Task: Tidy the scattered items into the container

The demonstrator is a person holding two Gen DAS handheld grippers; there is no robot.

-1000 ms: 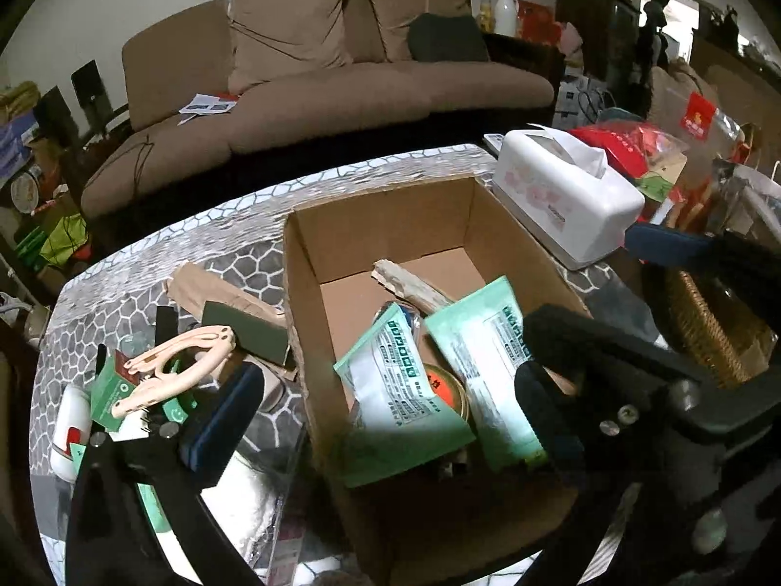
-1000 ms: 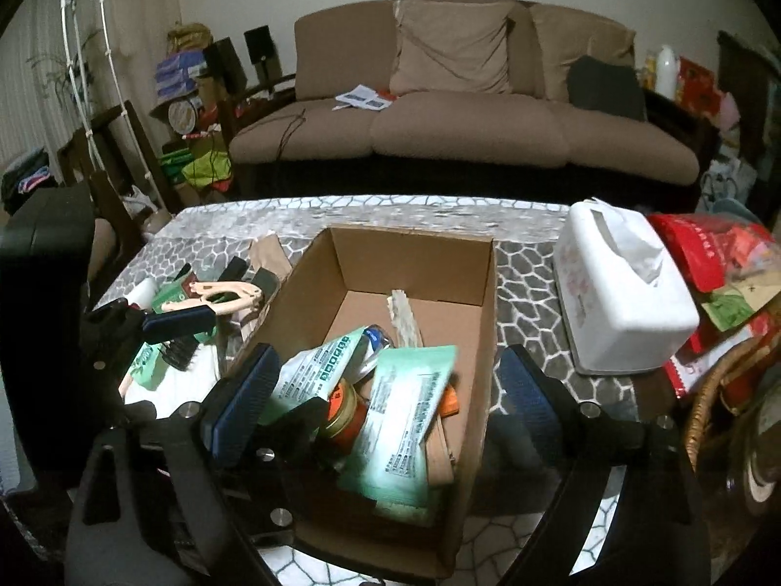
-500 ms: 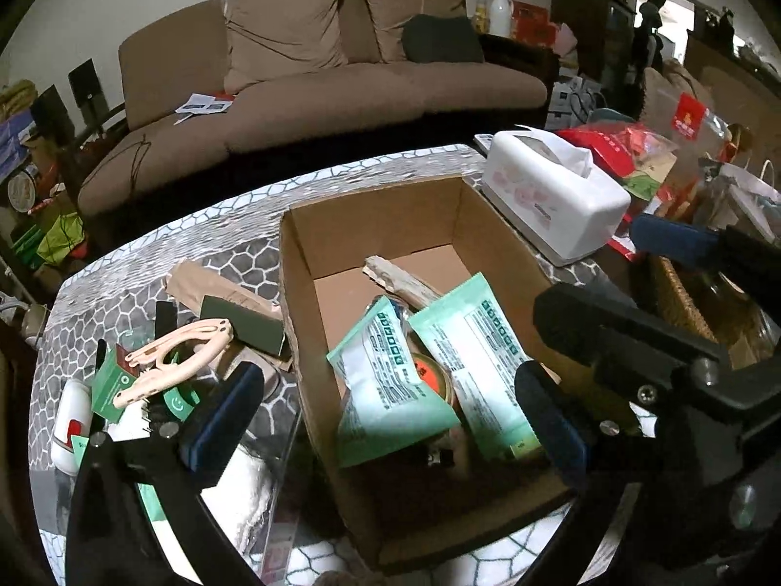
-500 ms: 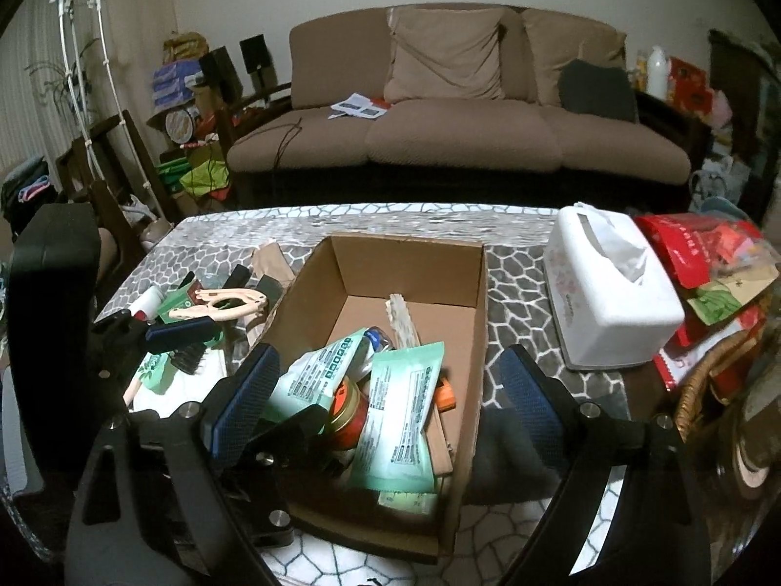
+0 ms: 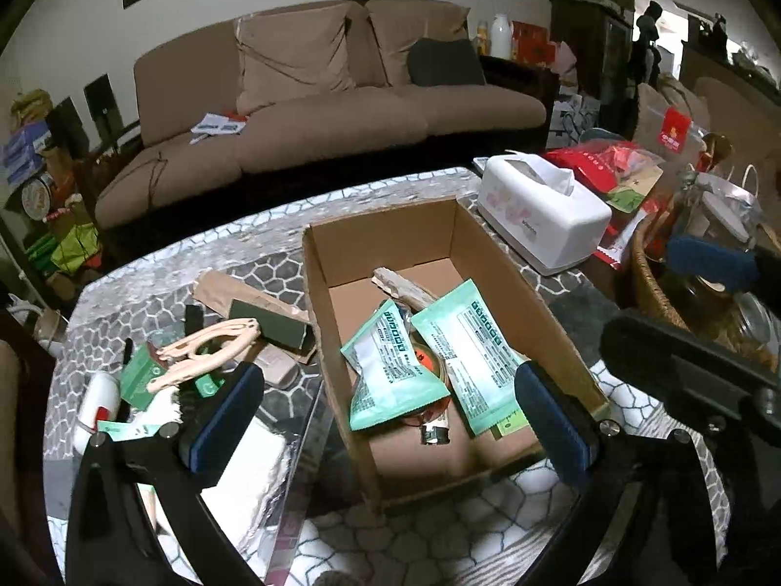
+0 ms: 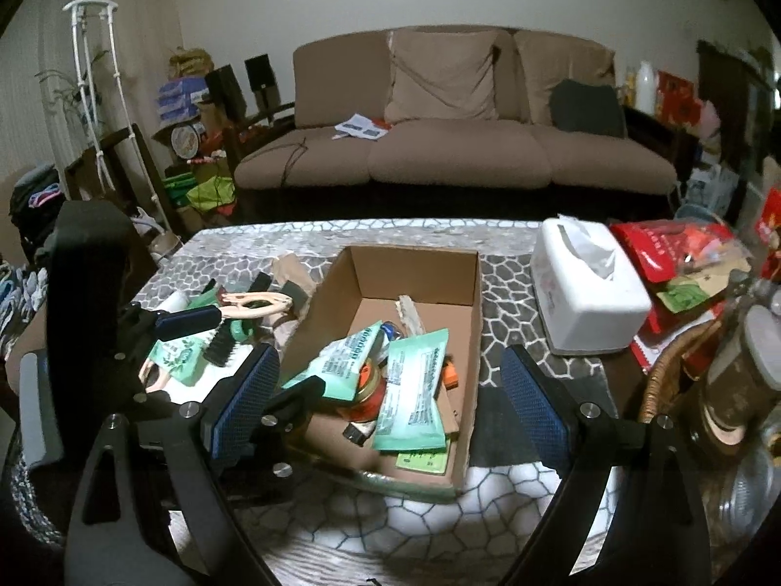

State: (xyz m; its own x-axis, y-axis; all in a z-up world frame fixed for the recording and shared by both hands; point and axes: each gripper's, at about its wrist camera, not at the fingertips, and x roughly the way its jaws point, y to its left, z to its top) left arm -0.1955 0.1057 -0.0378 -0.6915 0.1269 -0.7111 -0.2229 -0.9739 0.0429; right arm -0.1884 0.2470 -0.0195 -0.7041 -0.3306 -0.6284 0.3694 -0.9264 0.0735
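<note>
Living room, brown sofa (image 6: 454, 146) behind patterned table (image 6: 507, 268). Cardboard box (image 5: 493, 254) at table ctr, holds two green packets (image 5: 468, 342), jar, bits. Scattered pile w/ beige clip (image 5: 205, 351) at box's 9 o'clock, just beside. Tissue box (image 5: 542, 215) at 2 o'clock. Left gripper (image 5: 390, 420) wide open, empty, above box near edge. Right gripper (image 6: 390, 400) wide open, nothing held.

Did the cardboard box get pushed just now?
No. The cardboard box lies the same beside the white tissue box; it only looks farther off because the camera pulled back and up.
</note>
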